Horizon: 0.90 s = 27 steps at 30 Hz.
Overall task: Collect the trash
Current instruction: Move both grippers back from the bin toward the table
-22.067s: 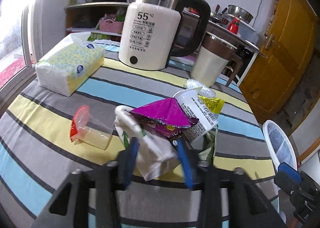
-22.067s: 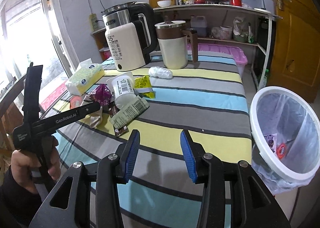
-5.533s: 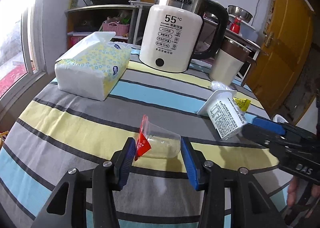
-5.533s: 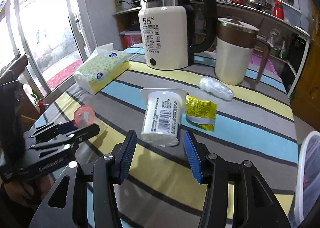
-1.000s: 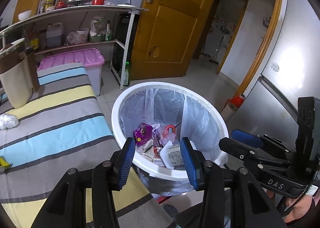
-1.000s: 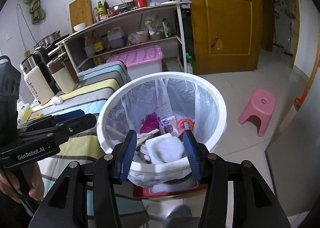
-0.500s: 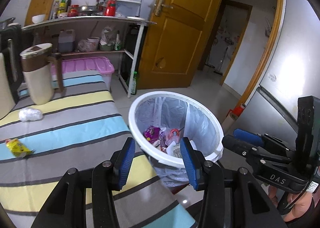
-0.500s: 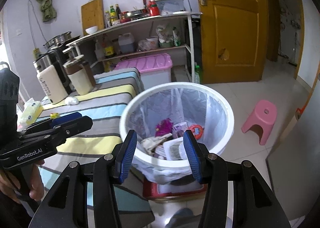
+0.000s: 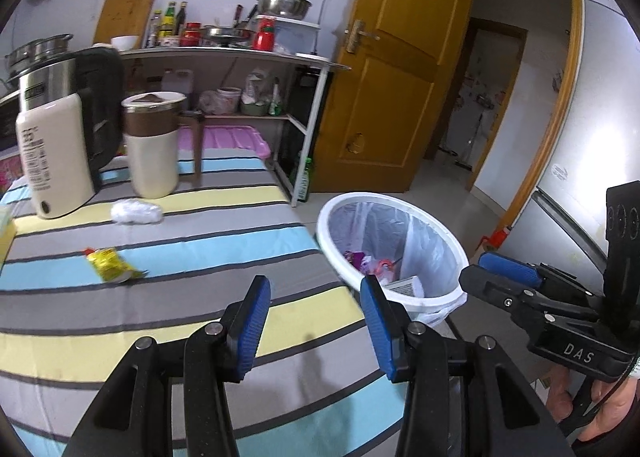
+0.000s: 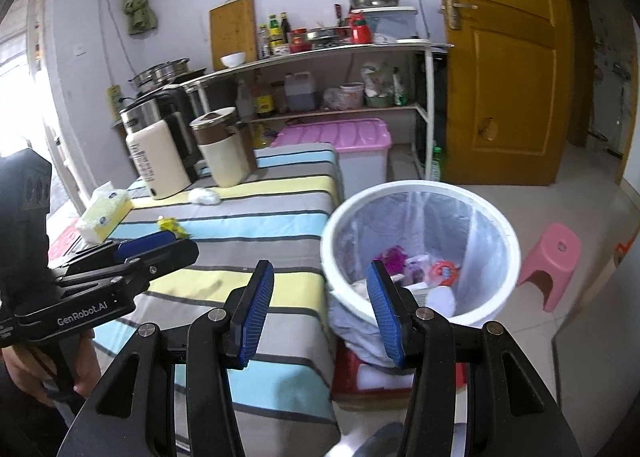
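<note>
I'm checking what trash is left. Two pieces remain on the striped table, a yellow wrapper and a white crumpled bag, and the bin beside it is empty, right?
Not quite: the bin is not empty. The right wrist view shows wrappers and a white cup inside. The yellow wrapper and white crumpled bag do remain on the table.

The near half of the striped table (image 9: 168,321) lies bare, giving open passage across it. Farther in, a yellow wrapper (image 9: 107,259) lies alone on a blue stripe, with a white crumpled bag (image 9: 136,213) beyond it. At the far left the kettle (image 9: 56,145) and the lidded jug (image 9: 152,145) stand close together, walling off that end; a tissue pack (image 10: 105,215) sits at the left edge. The bin (image 10: 420,241) stands just beside the table's right edge, its mouth open from above. The right gripper (image 9: 504,269) hangs right of the bin. A pink stool (image 10: 554,265) stands well apart on the floor.
</note>
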Each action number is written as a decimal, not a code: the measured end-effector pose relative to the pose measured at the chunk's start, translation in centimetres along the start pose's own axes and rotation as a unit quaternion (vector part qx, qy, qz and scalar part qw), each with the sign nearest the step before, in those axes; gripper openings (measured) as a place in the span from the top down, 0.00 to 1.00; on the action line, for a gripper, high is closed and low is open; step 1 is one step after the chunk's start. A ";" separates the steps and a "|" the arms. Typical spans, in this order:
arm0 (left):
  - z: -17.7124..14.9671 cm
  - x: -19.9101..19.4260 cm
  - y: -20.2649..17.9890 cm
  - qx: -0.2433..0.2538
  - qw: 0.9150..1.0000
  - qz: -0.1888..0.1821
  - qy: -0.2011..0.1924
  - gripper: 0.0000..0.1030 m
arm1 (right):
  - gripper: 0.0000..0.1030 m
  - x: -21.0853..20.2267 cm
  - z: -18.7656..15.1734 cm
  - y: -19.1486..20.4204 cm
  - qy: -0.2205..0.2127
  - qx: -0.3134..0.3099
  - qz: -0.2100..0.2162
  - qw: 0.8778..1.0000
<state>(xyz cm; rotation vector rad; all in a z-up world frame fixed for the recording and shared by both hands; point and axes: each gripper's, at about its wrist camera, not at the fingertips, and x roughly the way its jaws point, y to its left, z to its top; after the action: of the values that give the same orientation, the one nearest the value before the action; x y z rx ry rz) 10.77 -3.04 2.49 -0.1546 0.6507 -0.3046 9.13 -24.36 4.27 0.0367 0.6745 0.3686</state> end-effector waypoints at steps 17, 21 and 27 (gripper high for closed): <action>-1.2 -3.0 4.9 -0.044 0.997 0.061 -0.013 0.55 | 0.52 1.9 0.5 4.5 0.012 -0.034 0.046 0.998; -0.9 -3.3 6.4 -0.058 0.995 0.078 -0.017 0.55 | 0.52 2.7 0.9 5.3 0.014 -0.042 0.054 0.998; -0.5 -3.2 8.4 -0.076 0.992 0.100 -0.018 0.55 | 0.52 4.1 1.8 6.4 0.017 -0.053 0.070 0.996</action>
<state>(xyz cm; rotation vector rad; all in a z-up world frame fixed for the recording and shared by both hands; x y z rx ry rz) 9.97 5.94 1.93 -0.2389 0.6481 -0.0583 11.10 -16.80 4.17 -0.0228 0.6864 0.5406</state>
